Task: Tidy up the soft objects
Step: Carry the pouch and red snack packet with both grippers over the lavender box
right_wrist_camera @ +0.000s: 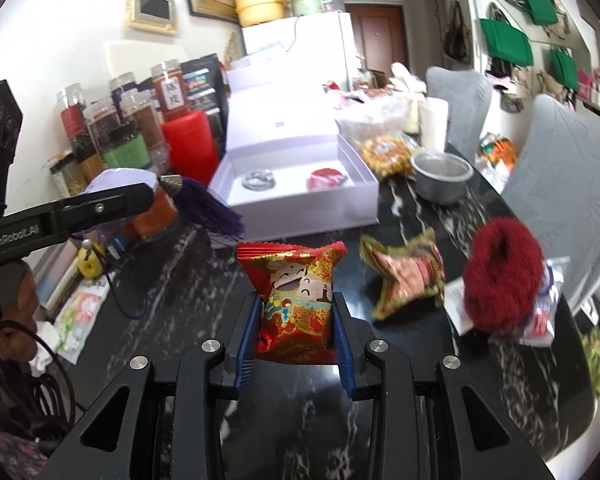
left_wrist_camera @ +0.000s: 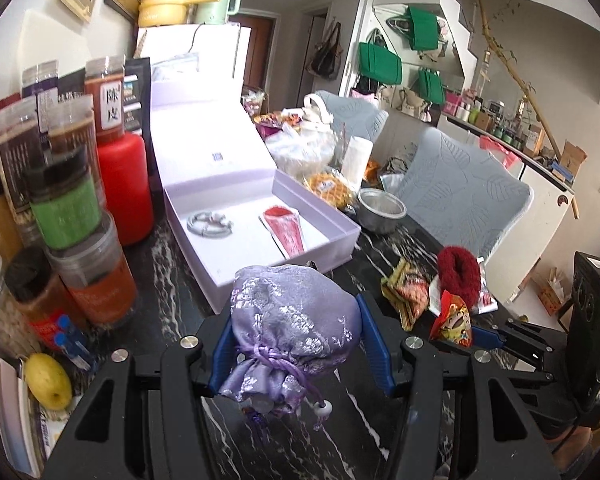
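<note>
A lilac brocade drawstring pouch (left_wrist_camera: 292, 320) sits between the blue pads of my left gripper (left_wrist_camera: 294, 314), which is shut on it above the dark marble table. In the right wrist view the same pouch (right_wrist_camera: 120, 178) shows at the left with a purple tassel (right_wrist_camera: 212, 208) hanging off it. My right gripper (right_wrist_camera: 296, 316) is shut on a red snack packet (right_wrist_camera: 296, 292), seen also in the left wrist view as the red packet (left_wrist_camera: 452, 320). An open white box (left_wrist_camera: 320, 196) lies ahead, holding a coiled cable (left_wrist_camera: 210, 224) and a red item (left_wrist_camera: 286, 228).
A dark red fluffy ring (right_wrist_camera: 500, 272) and a red-gold patterned pouch (right_wrist_camera: 408, 276) lie on the table at the right. Several jars (left_wrist_camera: 76, 200) and a red bottle (left_wrist_camera: 126, 184) crowd the left. A metal bowl (left_wrist_camera: 382, 210), grey chair backs (left_wrist_camera: 464, 196) and a yellow fruit (left_wrist_camera: 48, 380) are nearby.
</note>
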